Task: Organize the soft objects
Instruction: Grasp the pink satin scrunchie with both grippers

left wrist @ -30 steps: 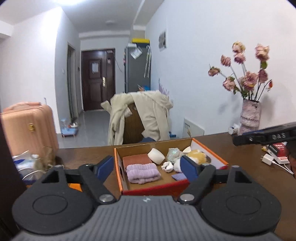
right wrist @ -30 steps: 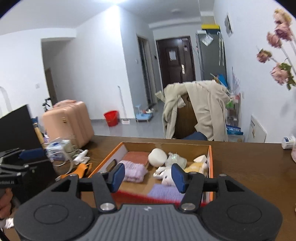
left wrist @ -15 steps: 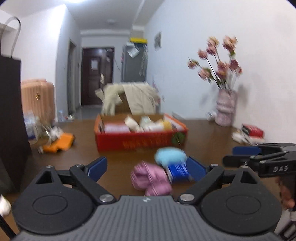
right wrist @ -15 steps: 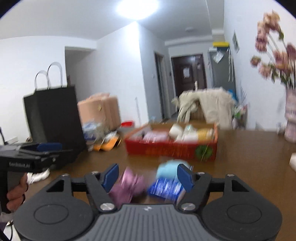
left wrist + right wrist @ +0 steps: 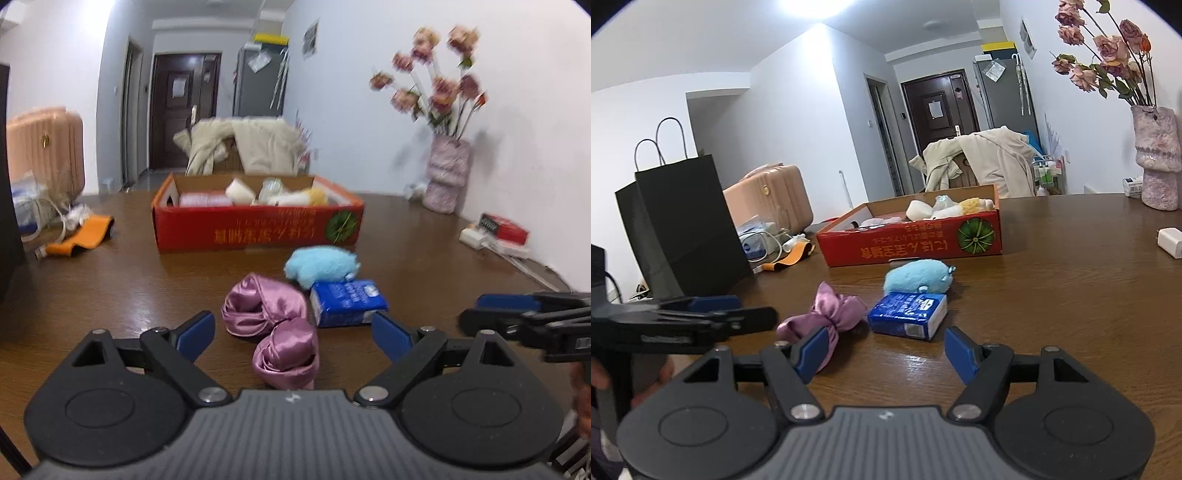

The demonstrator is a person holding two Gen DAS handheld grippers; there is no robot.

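Two hand-held grippers hover low over a brown wooden counter (image 5: 110,288), side by side. The left gripper (image 5: 293,334) has its jaws spread wide, having just closed slightly; a pink satin cloth (image 5: 275,325) lies on the counter in the gap between them, untouched by either pad. The right gripper (image 5: 884,352) stands with its jaws moderately apart and empty; its left fingertip (image 5: 812,349) overlaps the near end of the satin cloth in the right wrist view, though contact cannot be told. Just right of the cloth lies a blue tissue pack (image 5: 908,310), and directly beyond the pack, touching it, rests a light blue plush toy (image 5: 918,275). Farther back sits an open red cardboard box (image 5: 258,229) holding a folded pink towel (image 5: 205,200), a white sponge-like block (image 5: 240,190) and other pale soft items too small to tell apart. On the far left stand a black paper bag (image 5: 683,221) and an orange strap (image 5: 83,236); on the far right, a vase of dried roses (image 5: 447,173). A hand (image 5: 600,373) grips the left gripper's handle at the left edge of the right wrist view.
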